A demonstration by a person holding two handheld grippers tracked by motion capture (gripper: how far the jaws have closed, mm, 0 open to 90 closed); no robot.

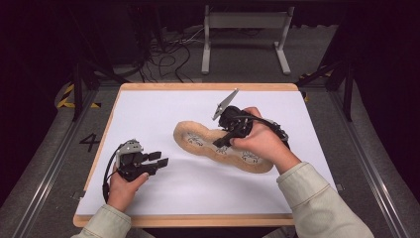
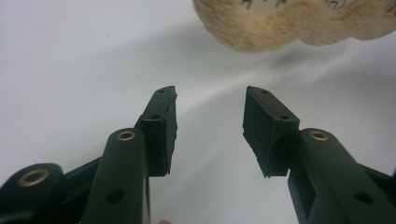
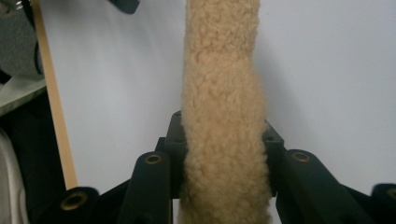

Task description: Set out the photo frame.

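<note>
Overhead, the white tabletop [image 1: 163, 106] with its wooden edge stands on grey floor; a fleecy tan pad [image 1: 195, 141] lies mid-table, the right gripper [image 1: 221, 144] on it. Left gripper [image 2: 210, 123]: jaws apart, empty, pad [image 2: 280, 28] beyond. Right gripper [image 3: 223, 154]: jaws clamp the pad [image 3: 222, 93].

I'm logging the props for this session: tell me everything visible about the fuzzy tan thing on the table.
The fuzzy tan thing is a long, lobed plush piece of curly fleece-like fabric, with pale round patches bearing dark markings on its upper face. It lies slantwise across the white table. The right gripper is clamped on it, fingers pressing both sides. The left gripper stays apart, open.
</note>
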